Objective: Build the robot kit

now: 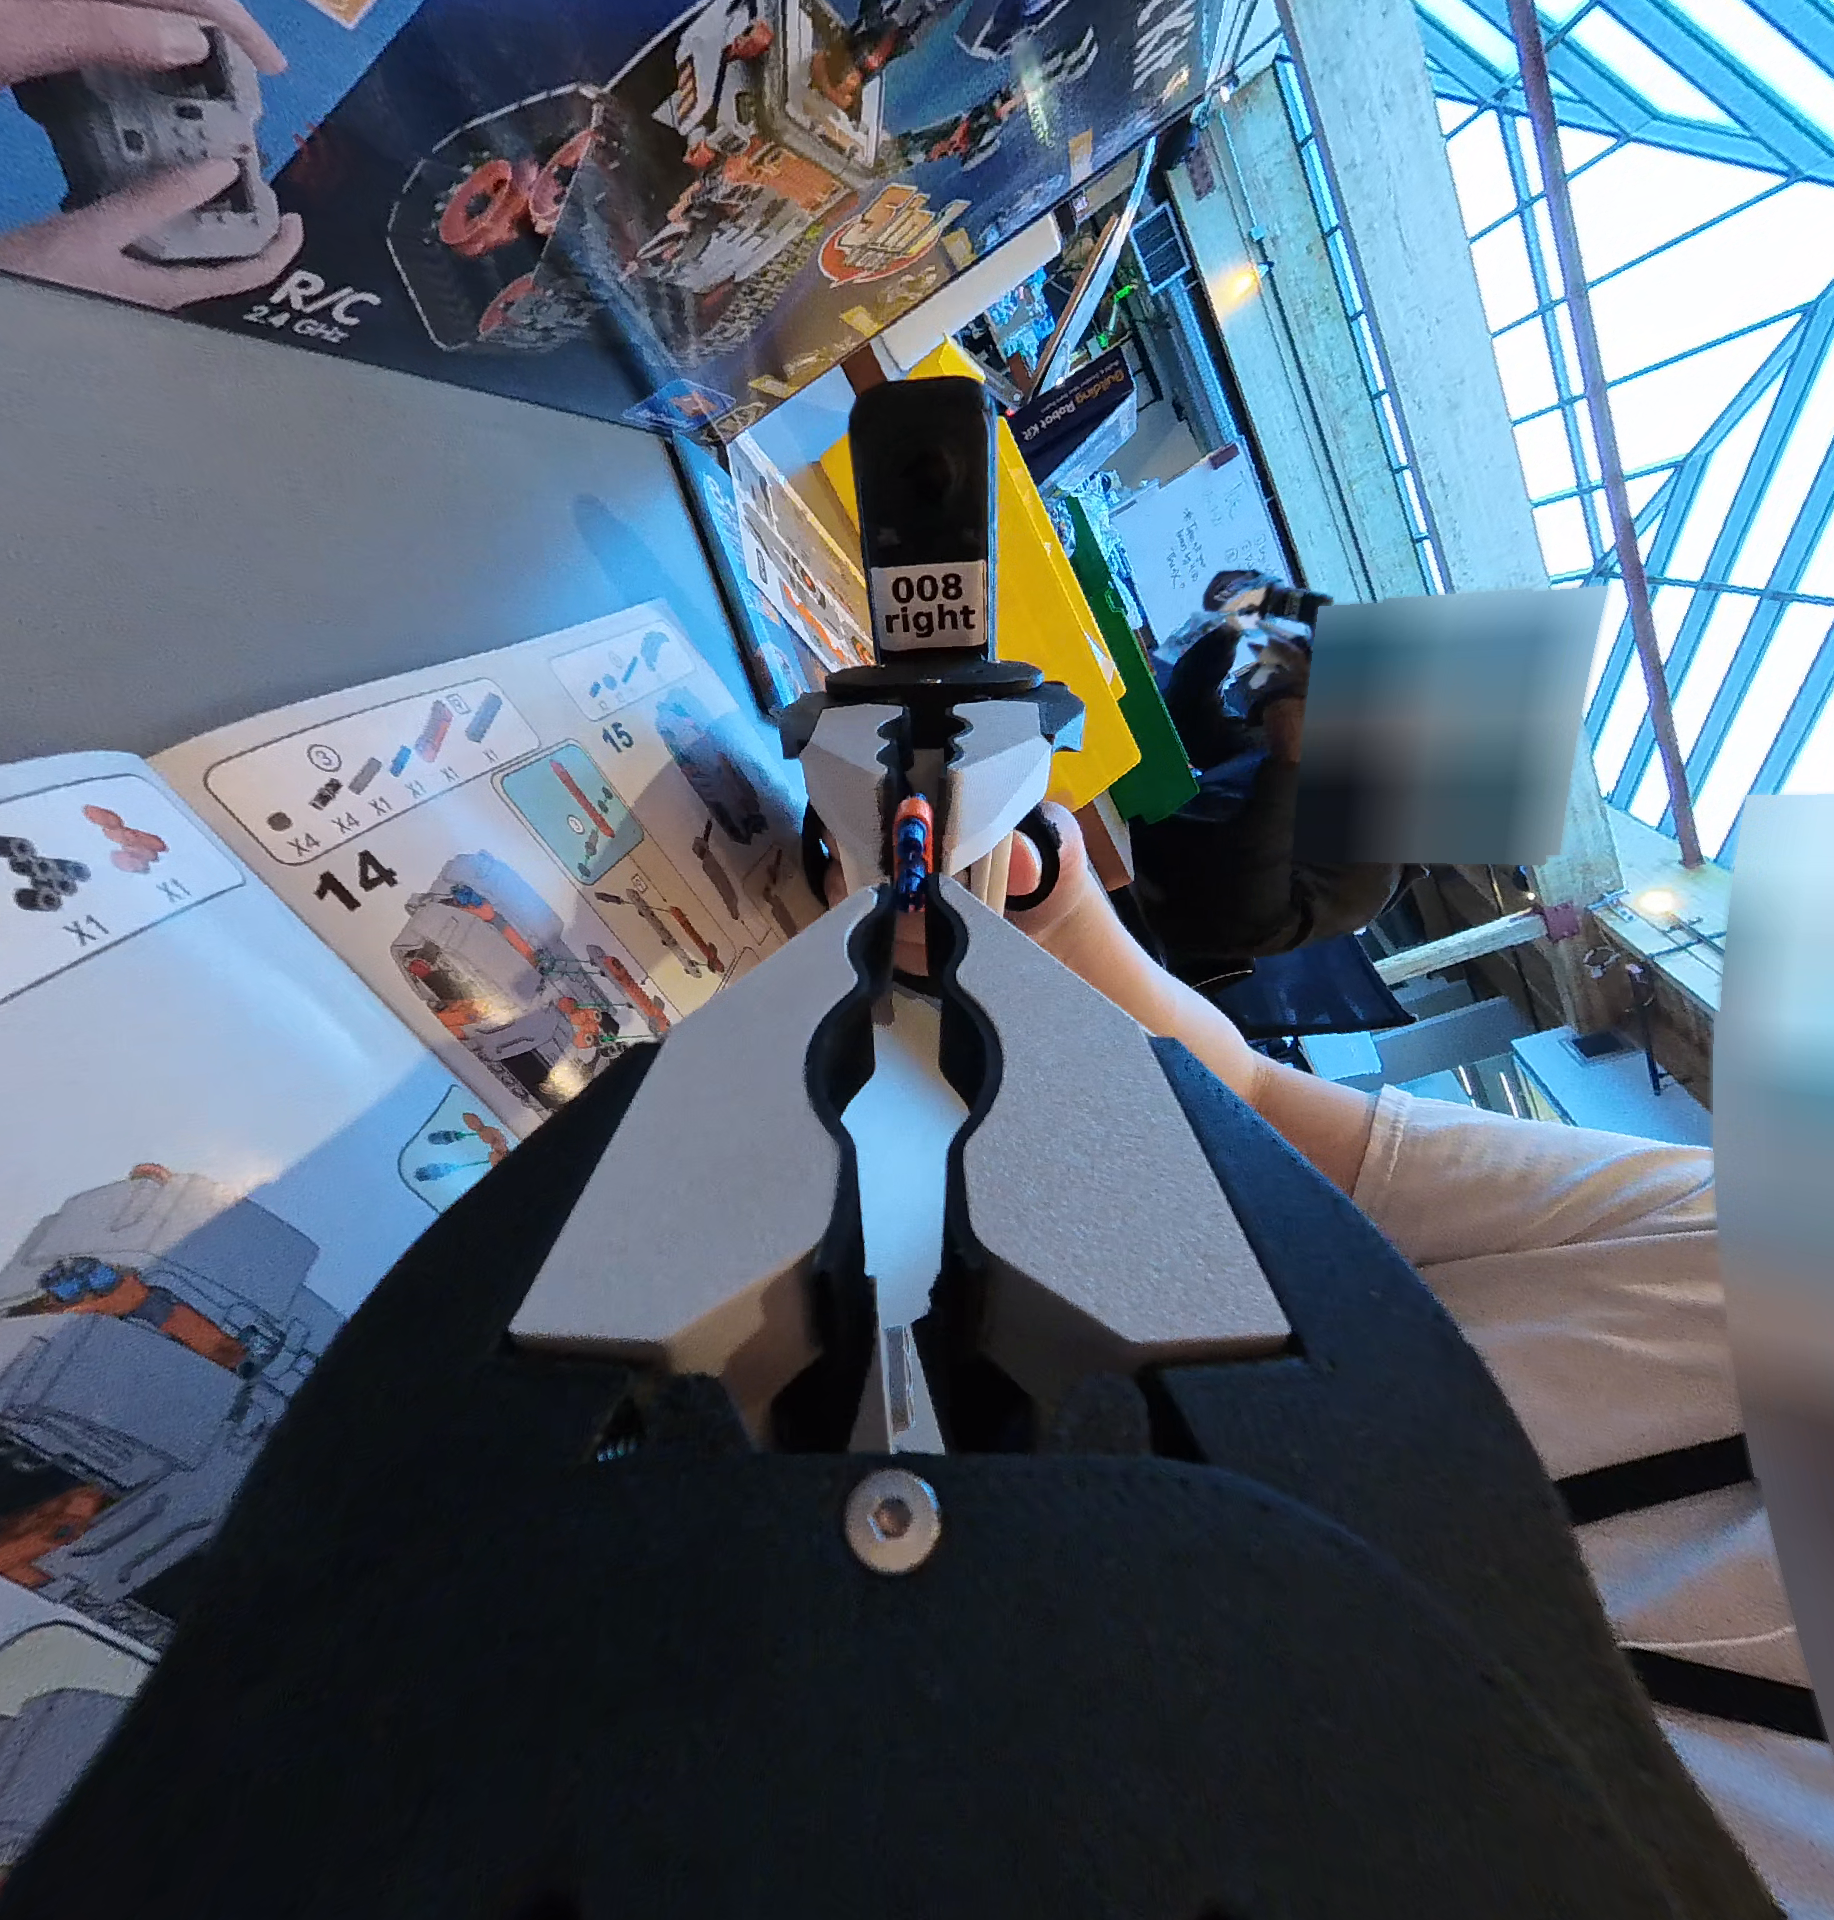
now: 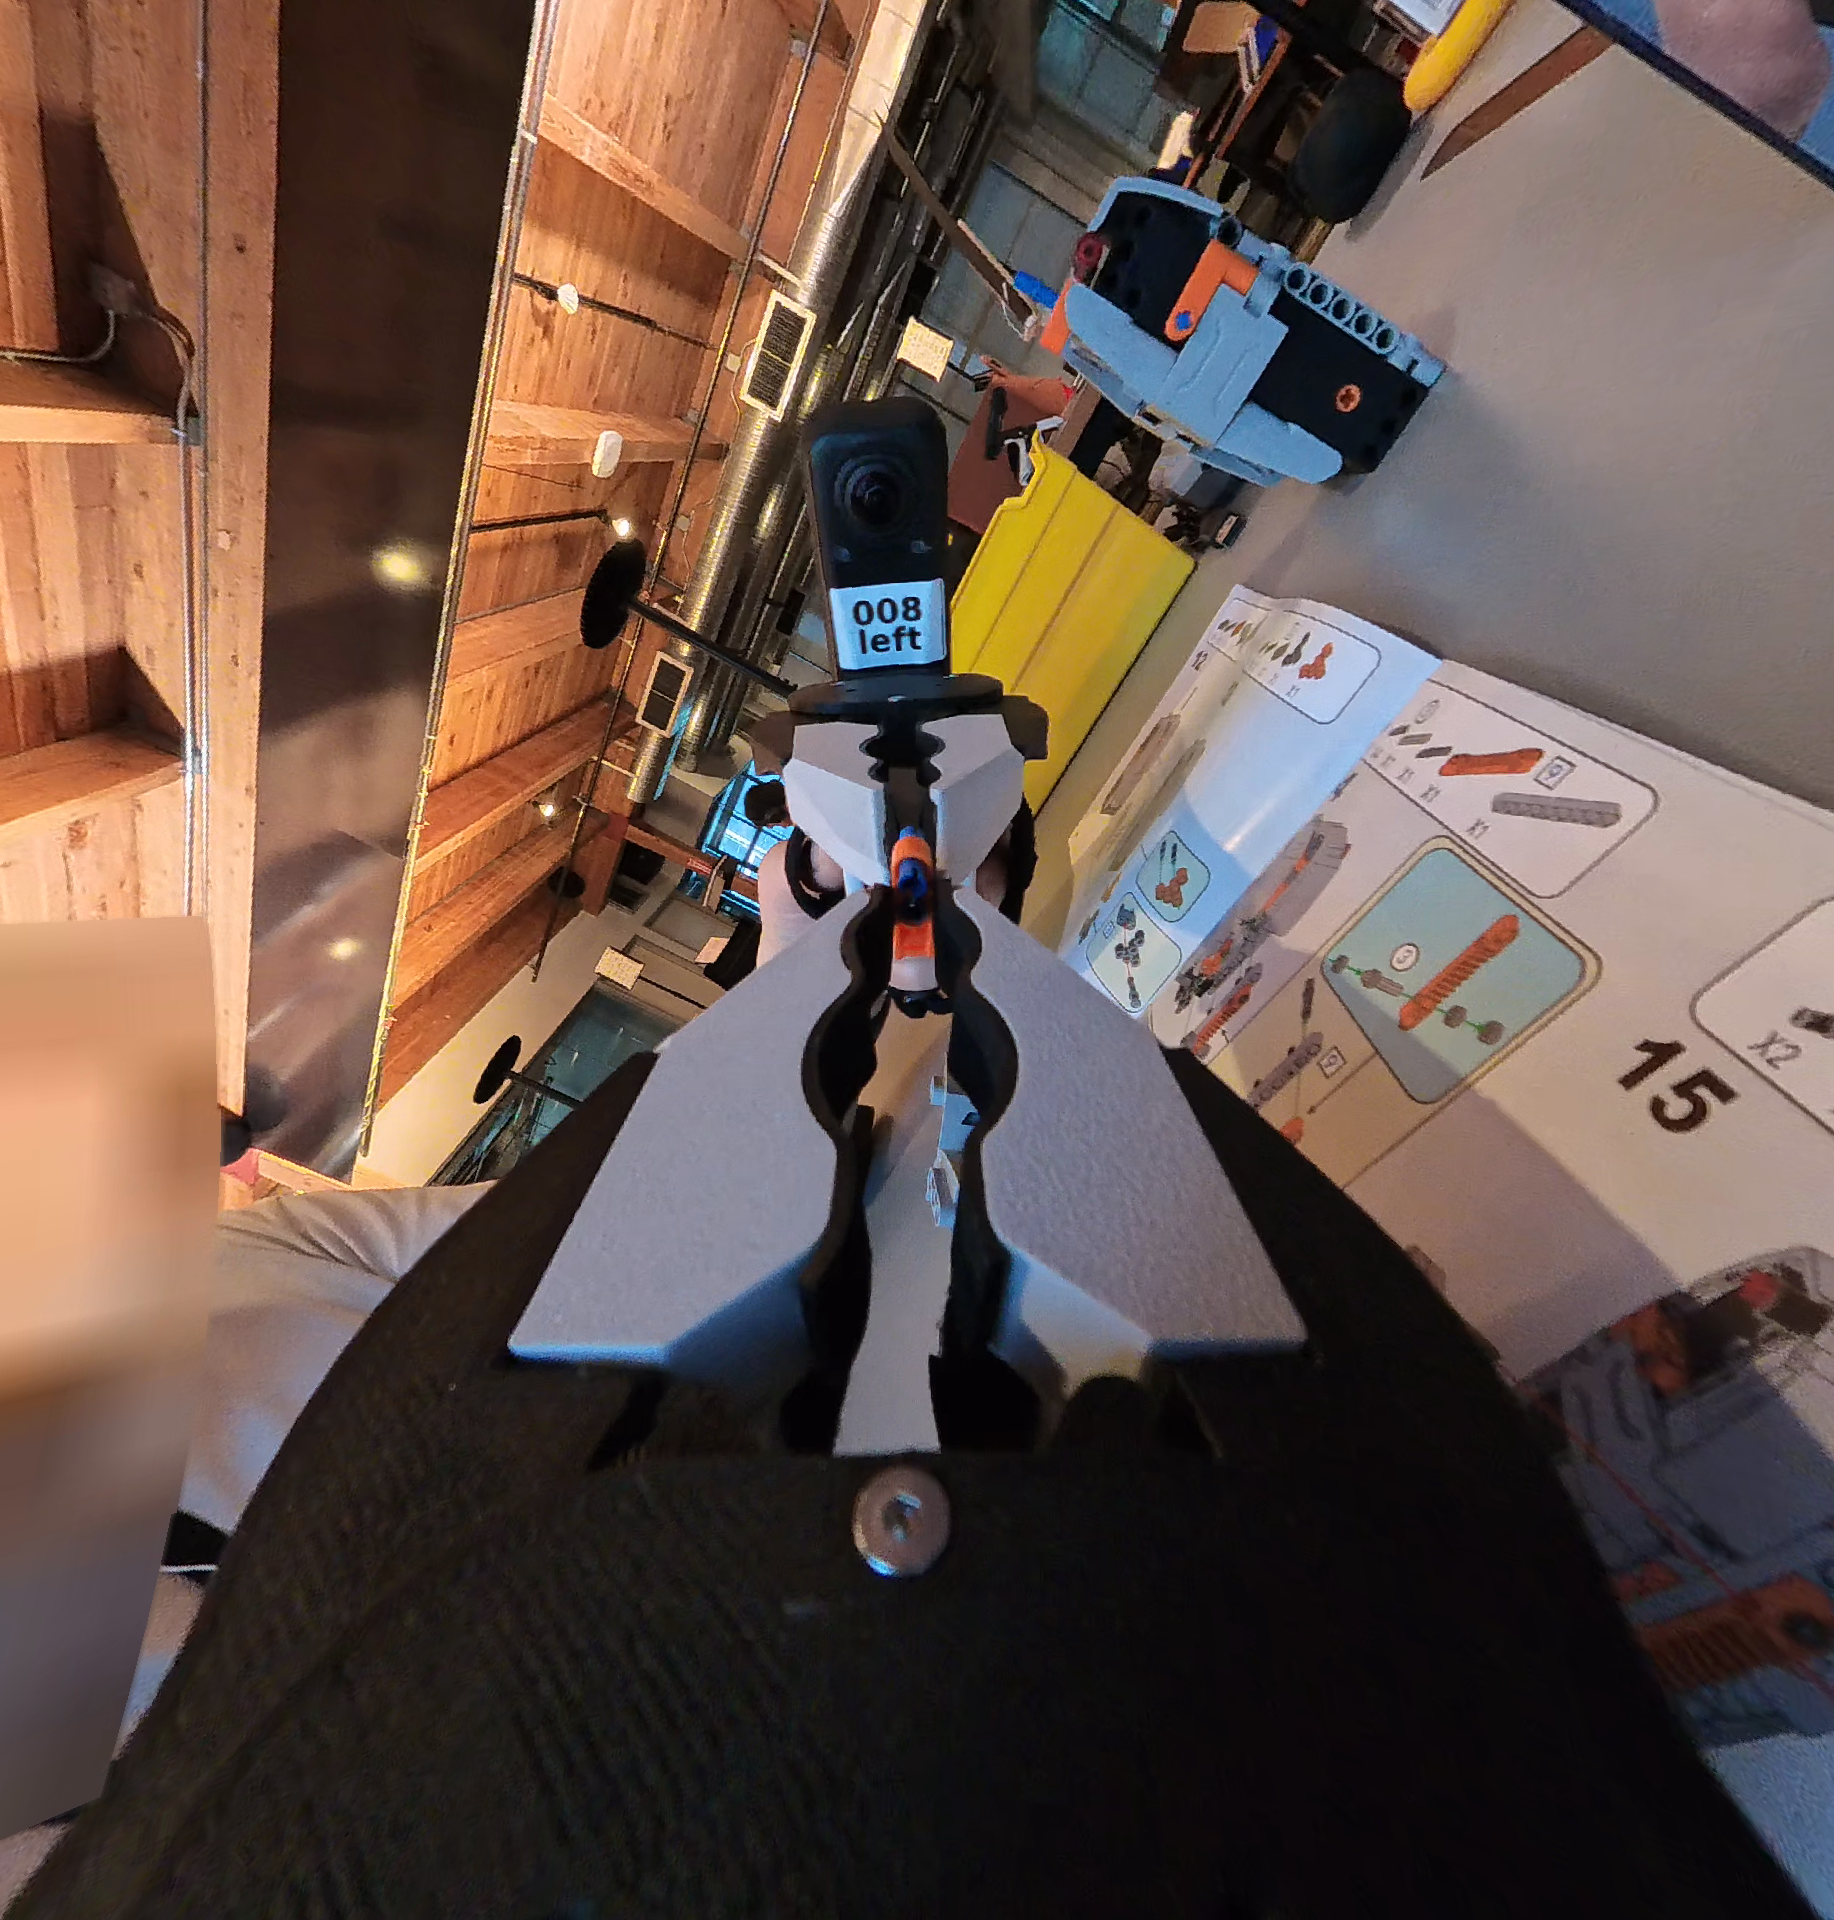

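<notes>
A small orange and blue toy-brick piece (image 1: 911,847) is held up in the air between the two claws, which face each other tip to tip. The left claw (image 1: 905,902) is closed to a narrow slit with its tips at one end of the piece; the right claw (image 2: 905,904) is likewise nearly closed, its tips pinching the orange part (image 2: 908,914). Each claw carries a black camera with a white label (image 1: 928,605) that has printed writing on it. Below lies an open instruction booklet (image 1: 300,904) with numbered build steps on the grey bench (image 1: 269,520). A printed toy box (image 1: 601,156) stands behind the booklet, and a partly built grey, black and orange model (image 2: 1245,343) rests on the bench farther off.
</notes>
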Demonstrator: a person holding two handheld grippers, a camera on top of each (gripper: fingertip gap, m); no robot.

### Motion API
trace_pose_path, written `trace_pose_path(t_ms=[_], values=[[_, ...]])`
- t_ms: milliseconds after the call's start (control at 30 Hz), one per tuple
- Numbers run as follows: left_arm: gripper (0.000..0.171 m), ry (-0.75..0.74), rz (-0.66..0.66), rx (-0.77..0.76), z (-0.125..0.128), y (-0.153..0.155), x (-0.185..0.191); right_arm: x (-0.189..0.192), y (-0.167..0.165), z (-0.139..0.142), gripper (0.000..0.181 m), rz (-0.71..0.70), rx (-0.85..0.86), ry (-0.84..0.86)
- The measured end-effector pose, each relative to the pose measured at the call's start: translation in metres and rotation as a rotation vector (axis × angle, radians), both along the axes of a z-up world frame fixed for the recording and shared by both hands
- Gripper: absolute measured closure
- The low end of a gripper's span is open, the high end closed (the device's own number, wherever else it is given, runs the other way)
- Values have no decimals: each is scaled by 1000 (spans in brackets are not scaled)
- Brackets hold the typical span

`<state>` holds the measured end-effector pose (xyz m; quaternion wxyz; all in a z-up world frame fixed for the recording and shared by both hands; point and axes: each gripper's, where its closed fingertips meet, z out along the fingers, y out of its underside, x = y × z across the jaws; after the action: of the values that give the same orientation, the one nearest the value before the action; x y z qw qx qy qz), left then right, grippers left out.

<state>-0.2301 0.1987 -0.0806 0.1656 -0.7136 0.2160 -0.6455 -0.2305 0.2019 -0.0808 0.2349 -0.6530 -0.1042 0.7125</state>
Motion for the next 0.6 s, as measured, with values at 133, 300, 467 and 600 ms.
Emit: trace_pose_path(t_ms=[133, 300, 467, 600], values=[[169, -1, -12, -37, -5, -1, -1, -1, 0, -4, 175, 11, -28, -13], [169, 2, -22, -68, -11, -3, 0, -1, 0, -10, 175, 18, -59, -32], [169, 10, -29, -75, -16, -4, -2, -4, -2, -16, 175, 36, -70, -75], [169, 20, -31, -86, -22, -4, -3, -4, -1, -21, 176, 36, -92, -98]])
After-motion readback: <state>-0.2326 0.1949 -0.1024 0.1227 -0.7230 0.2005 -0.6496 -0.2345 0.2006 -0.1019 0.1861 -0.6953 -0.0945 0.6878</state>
